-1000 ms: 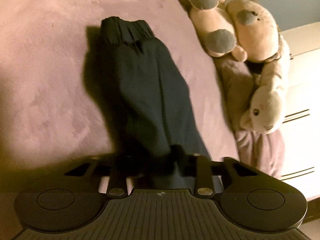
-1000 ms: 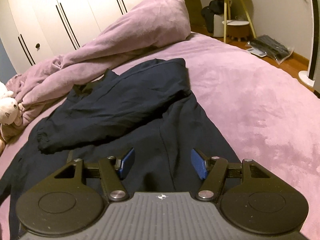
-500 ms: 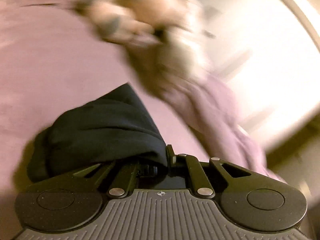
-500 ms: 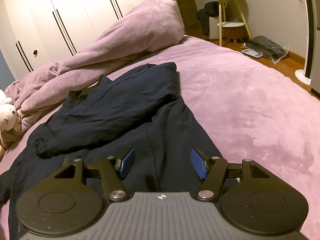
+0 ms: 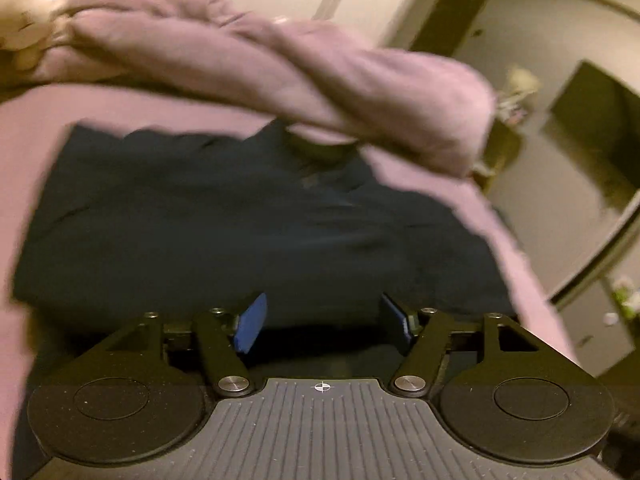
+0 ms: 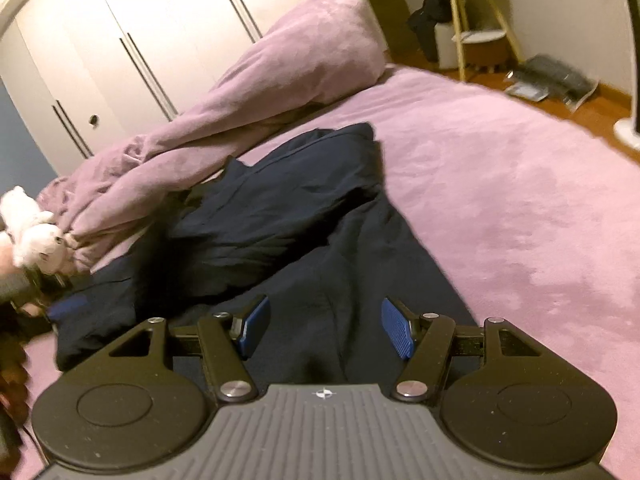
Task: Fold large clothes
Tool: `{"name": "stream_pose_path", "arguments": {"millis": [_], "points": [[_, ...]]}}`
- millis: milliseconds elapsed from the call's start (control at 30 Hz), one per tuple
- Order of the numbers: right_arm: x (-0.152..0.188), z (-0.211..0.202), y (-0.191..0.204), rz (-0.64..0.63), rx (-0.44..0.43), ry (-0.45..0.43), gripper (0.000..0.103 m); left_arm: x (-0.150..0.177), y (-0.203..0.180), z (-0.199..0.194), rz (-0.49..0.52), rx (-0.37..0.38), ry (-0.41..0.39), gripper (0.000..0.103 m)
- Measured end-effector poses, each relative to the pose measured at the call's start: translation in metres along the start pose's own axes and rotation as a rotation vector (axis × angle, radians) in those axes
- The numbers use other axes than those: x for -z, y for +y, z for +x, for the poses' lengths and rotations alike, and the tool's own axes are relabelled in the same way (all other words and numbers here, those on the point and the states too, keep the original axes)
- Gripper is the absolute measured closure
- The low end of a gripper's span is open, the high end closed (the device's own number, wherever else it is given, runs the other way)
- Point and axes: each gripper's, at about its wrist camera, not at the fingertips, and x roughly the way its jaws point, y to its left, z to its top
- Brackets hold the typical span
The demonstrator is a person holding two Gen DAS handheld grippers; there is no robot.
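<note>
A large dark navy garment (image 5: 240,232) lies spread on the pink bed (image 5: 24,160). My left gripper (image 5: 322,320) hovers over the garment's near edge. Its jaws are opening, the blue pads stand apart, and nothing is pinched between them. In the right wrist view the same garment (image 6: 320,240) has one sleeve folded across its body, with a blurred dark fold dropping at its left side. My right gripper (image 6: 324,326) stays open just above the lower part of the garment and holds nothing.
A bunched pink duvet (image 6: 260,100) lies along the far side of the bed (image 6: 500,184), touching the garment's collar end. A white plush toy (image 6: 32,228) sits at the left. White wardrobe doors (image 6: 140,20) stand behind, and a small side table (image 6: 476,20) stands on the floor beyond.
My left gripper swung the held sleeve from beside the plush toys over onto the garment's body, rolled, and let it go, opening its jaws. The right gripper hardly moved.
</note>
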Motion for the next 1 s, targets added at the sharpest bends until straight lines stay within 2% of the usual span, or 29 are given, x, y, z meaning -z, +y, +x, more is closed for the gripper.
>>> {"name": "stream_pose_path", "arguments": {"millis": [133,300,400,467,567,767,867,933,1000], "points": [[-0.004,0.029,0.013,0.024,-0.101,0.057,0.040,0.006,0.034,-0.013,-0.027,-0.141,0.019,0.034],[-0.014,0.078,0.041,0.092,-0.241,0.134,0.040,0.007,0.063,-0.043,-0.022,-0.336,-0.028,0.028],[-0.018,0.107,0.055,0.172,-0.317,0.186,0.044,0.010,0.073,-0.050,0.019,-0.447,-0.050,0.028],[-0.020,0.127,0.063,0.212,-0.340,0.220,0.048,0.011,0.082,-0.054,0.034,-0.487,-0.058,0.027],[-0.019,0.151,0.068,0.266,-0.331,0.254,0.057,0.012,0.093,-0.051,0.002,-0.465,-0.045,0.027],[-0.016,0.177,0.065,0.376,-0.317,0.278,0.058,0.013,0.093,-0.033,0.016,-0.385,-0.010,0.027],[-0.020,0.182,0.070,0.377,-0.305,0.281,0.059,0.014,0.091,-0.022,0.011,-0.376,0.012,0.027],[-0.026,0.182,0.080,0.326,-0.296,0.260,0.075,0.013,0.089,-0.013,0.008,-0.378,0.028,0.027],[-0.033,0.176,0.091,0.246,-0.277,0.223,0.081,0.012,0.088,-0.005,0.011,-0.389,0.043,0.027]]}}
